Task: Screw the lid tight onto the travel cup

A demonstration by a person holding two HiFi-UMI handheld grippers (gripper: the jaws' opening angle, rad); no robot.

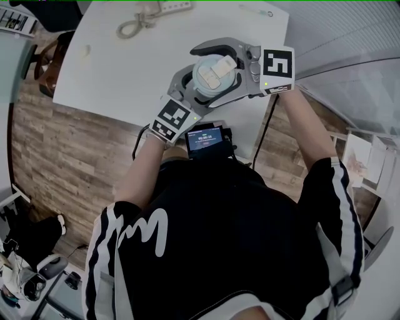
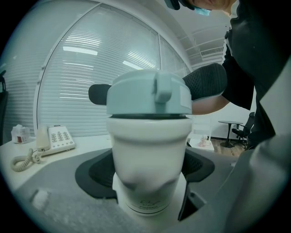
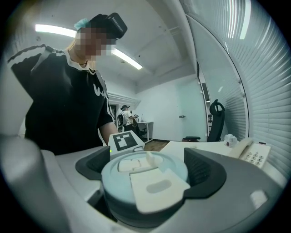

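The white travel cup [image 2: 150, 154] stands upright on the white table [image 1: 112, 69], near its front edge. A pale blue lid [image 1: 212, 72] with a white flip tab sits on top of it. My left gripper [image 1: 199, 92] comes in from the lower left and is shut on the cup's body, with dark pads [image 2: 97, 175] pressed against both sides. My right gripper [image 1: 207, 67] reaches in from the right and is shut on the lid [image 3: 145, 179], with pads [image 3: 207, 170] against its rim. From the left gripper view the lid [image 2: 150, 93] looks level on the cup.
A corded desk telephone [image 1: 150, 12] lies at the table's far side, behind the cup. A small screen device [image 1: 205, 140] hangs at the person's chest by the table edge. Wooden floor lies to the left, window blinds to the right. An office chair [image 3: 217, 118] stands beyond the table.
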